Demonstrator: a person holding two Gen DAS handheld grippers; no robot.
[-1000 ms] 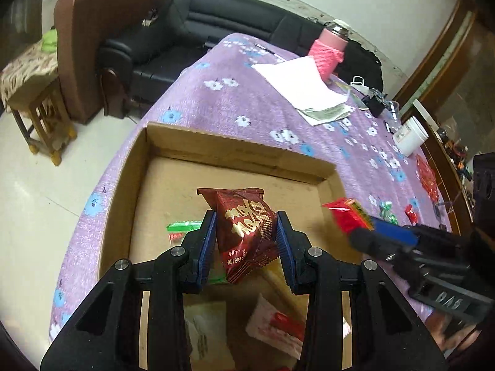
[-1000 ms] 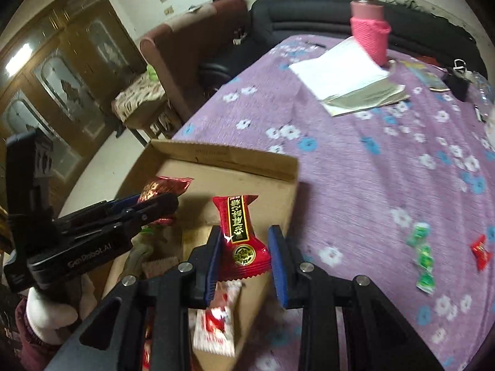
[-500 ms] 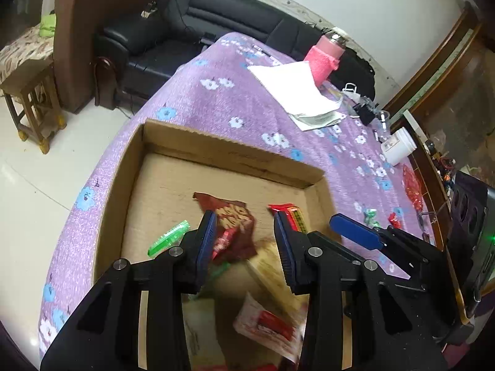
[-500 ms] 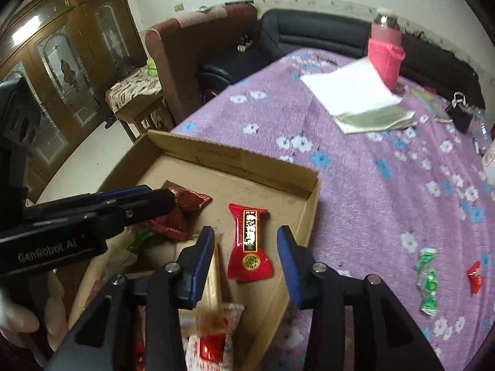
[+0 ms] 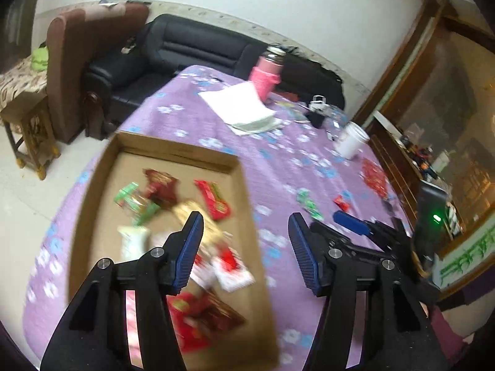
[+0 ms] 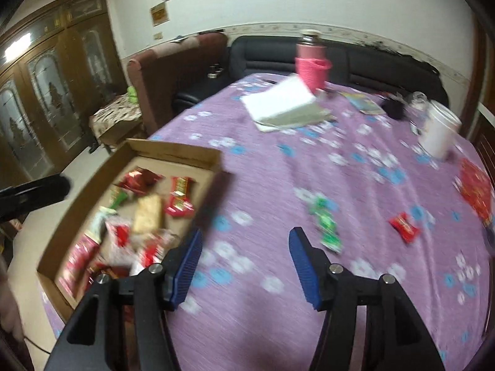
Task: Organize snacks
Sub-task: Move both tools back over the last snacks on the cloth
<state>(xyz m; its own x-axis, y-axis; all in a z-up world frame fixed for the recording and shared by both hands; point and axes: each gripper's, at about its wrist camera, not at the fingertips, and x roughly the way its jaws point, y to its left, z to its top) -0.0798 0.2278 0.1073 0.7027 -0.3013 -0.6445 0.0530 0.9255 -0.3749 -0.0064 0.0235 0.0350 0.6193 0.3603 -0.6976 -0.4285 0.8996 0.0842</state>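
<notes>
A shallow cardboard box point(image 5: 173, 151) point(image 6: 173, 150) on the purple flowered table holds several snack packets, among them a dark red bag point(image 5: 162, 187) point(image 6: 139, 181) and a red bar packet point(image 5: 215, 199) point(image 6: 179, 199). My left gripper point(image 5: 244, 247) is open and empty above the box's right wall. My right gripper point(image 6: 244, 262) is open and empty over the cloth right of the box; it also shows in the left wrist view point(image 5: 352, 225). Loose green candies point(image 6: 326, 224) point(image 5: 309, 205), a small red packet point(image 6: 403, 227) point(image 5: 342, 202) and a larger red bag point(image 6: 476, 190) lie on the cloth.
A pink-sleeved bottle point(image 6: 311, 61), white papers point(image 6: 283, 105), a white cup point(image 6: 439, 131) and small dark items point(image 6: 394, 106) stand at the far side. A black sofa point(image 5: 191, 49), a brown armchair point(image 5: 77, 61) and a side table point(image 5: 21, 92) lie beyond the table's edge.
Both grippers opened, dropped the dark red bag and the red bar packet into the box, then rose and swung right, opening wider.
</notes>
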